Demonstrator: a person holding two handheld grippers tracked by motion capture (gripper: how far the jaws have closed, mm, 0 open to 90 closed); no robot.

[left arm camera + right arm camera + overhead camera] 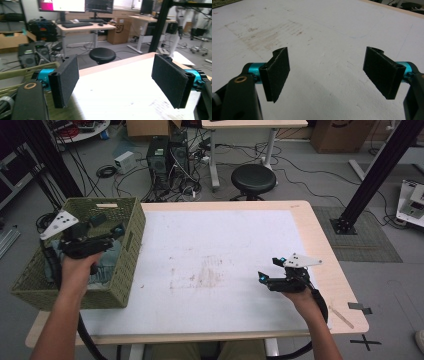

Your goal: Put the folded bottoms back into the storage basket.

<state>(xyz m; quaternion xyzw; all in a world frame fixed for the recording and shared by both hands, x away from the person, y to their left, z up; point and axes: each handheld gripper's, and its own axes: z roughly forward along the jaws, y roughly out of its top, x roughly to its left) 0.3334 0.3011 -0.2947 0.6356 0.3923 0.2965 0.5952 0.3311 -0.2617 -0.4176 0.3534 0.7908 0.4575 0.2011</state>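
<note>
A green woven basket (120, 270) sits on the left end of the table (320, 250), its near corner hanging past the table's edge. Inside it lies something grey-blue that looks like folded cloth (107, 262), partly hidden by the hand and gripper above it; what else the basket holds cannot be made out. The left gripper (107, 227) is held over the basket's inside, near its right wall, pointing toward the table. In the left gripper view its jaws stand wide apart with nothing between them, and the basket's rim (22, 72) shows at the lower left beside the white sheet (120, 95) that covers the table. The right gripper (267, 270) is well apart from the basket, low over the right part of the sheet, pointing left. In the right gripper view its jaws also stand wide apart and hold nothing, above the bare sheet with its brownish smudges (259, 35).
</note>
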